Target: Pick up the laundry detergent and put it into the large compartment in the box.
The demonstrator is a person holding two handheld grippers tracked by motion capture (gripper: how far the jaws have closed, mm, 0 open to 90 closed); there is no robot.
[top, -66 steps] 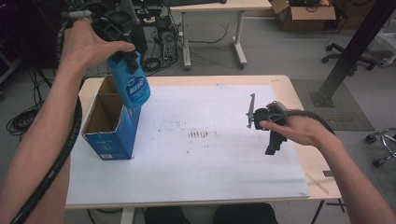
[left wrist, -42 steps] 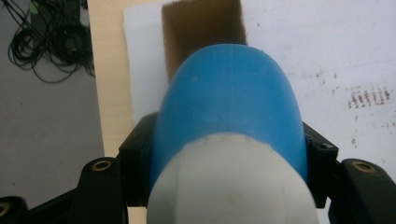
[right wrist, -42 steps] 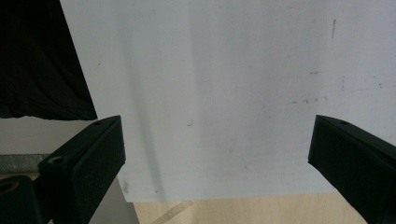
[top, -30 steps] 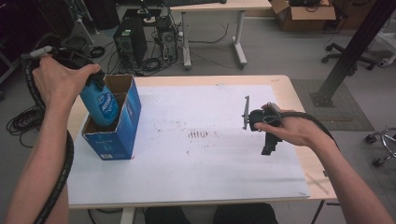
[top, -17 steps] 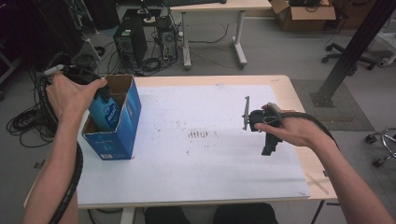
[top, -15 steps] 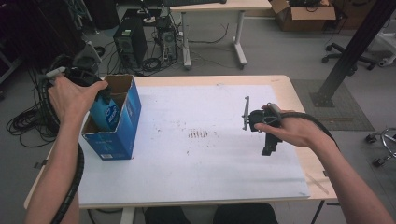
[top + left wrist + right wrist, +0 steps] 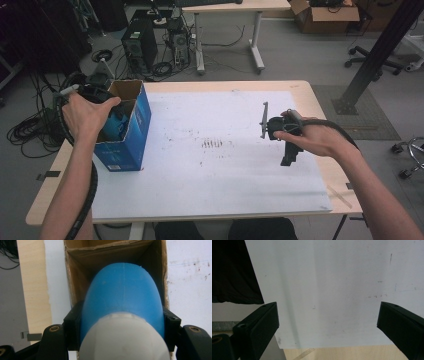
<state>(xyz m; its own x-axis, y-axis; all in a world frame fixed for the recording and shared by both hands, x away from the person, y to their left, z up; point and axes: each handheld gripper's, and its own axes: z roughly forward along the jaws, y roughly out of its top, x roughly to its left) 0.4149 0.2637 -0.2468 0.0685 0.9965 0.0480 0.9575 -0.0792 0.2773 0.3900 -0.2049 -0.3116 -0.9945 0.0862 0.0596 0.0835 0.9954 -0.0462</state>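
The step in hand was lowering the blue bottle [image 7: 122, 297] into the open cardboard box [image 7: 131, 135] that stood at the left side of the counter [image 7: 320, 105], on the white sheet [image 7: 220, 175] covering most of it. The left gripper [image 7: 122, 325] had its fingers [image 7: 72, 327] clamped on either side of the bottle just below its pale cap, and in the left gripper view the bottle's rounded body pointed down into the box's brown interior; from the high view the left hand [image 7: 87, 117] sat at the box's rim with a patch of blue showing inside. The bottle looked to be mostly within the box but not yet released. The next move probably called for easing it down until it rested on the bottom, then parting the fingers and lifting the gripper straight up so as not to catch the box's wall or tip it. The right gripper [image 7: 280, 135] hung over the right part of the sheet with its fingers [image 7: 259, 322] spread wide and nothing between them. Compared with the earliest high view, where the bottle was held up above the box in full sight, the left hand had come down and the bottle had sunk inside; the right hand had kept its place.
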